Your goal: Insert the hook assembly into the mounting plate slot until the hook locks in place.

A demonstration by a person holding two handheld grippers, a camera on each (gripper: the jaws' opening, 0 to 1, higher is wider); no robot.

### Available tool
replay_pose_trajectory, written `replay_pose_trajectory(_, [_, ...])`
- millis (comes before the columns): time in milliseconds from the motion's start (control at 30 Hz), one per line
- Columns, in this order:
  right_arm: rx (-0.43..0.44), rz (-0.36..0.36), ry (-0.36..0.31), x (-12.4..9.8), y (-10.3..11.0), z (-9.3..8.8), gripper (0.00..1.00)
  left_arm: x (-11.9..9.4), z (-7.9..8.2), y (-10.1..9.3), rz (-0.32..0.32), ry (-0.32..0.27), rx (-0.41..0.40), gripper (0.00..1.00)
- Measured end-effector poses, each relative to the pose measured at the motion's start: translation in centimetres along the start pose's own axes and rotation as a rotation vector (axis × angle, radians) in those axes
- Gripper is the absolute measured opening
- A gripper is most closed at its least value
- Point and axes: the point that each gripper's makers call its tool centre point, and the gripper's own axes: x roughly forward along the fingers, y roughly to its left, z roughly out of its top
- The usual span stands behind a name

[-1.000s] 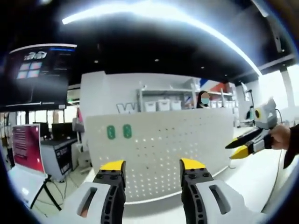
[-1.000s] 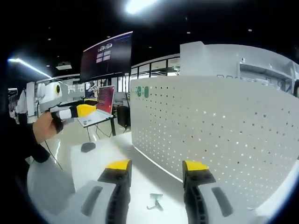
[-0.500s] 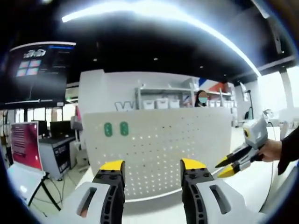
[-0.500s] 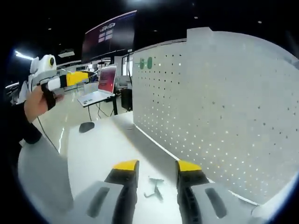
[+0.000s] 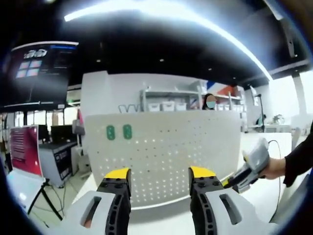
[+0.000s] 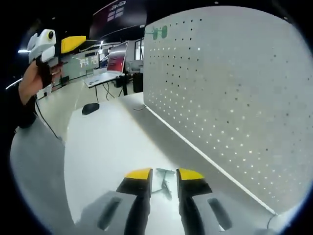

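A small metal hook (image 6: 164, 178) lies on the white table (image 6: 107, 142), right between the yellow tips of my right gripper (image 6: 164, 175). Its jaws stand narrowly apart on either side of the hook, and I see no firm contact. Beside it rises the white perforated mounting plate (image 6: 230, 78), upright along the table. In the left gripper view the same plate (image 5: 161, 156) faces me, with two green marks (image 5: 119, 132) near its top left. My left gripper (image 5: 160, 174) hangs open and empty before it. The right gripper (image 5: 247, 169) reaches down at the right, held by a hand (image 5: 274, 166).
A dark mouse-shaped object (image 6: 90, 108) and a cable (image 6: 139, 107) lie farther along the table. A laptop (image 6: 115, 66) stands on a side table beyond. A large screen (image 5: 39, 73) hangs at upper left; shelves with bins (image 5: 171, 105) and a person (image 5: 210, 101) are behind the plate.
The right gripper has dropped toward the table and its jaws have narrowed around the hook. The left gripper has stayed open, nearly still.
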Motion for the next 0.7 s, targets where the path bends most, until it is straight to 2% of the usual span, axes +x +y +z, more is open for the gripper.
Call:
replay_pose_trajectory(500, [-0.070,0.052,0.107,3.2,0.4,-2.7,0.06,0.2,-1.1,-0.4,-0.011,0.024,-0.016,0.47])
replay_pose_trajectory(700, [-0.099,0.061,0.150,4.2,0.2,-3.7,0.06,0.3,-1.3,-0.3,-0.011,0.030,-0.020,0.47])
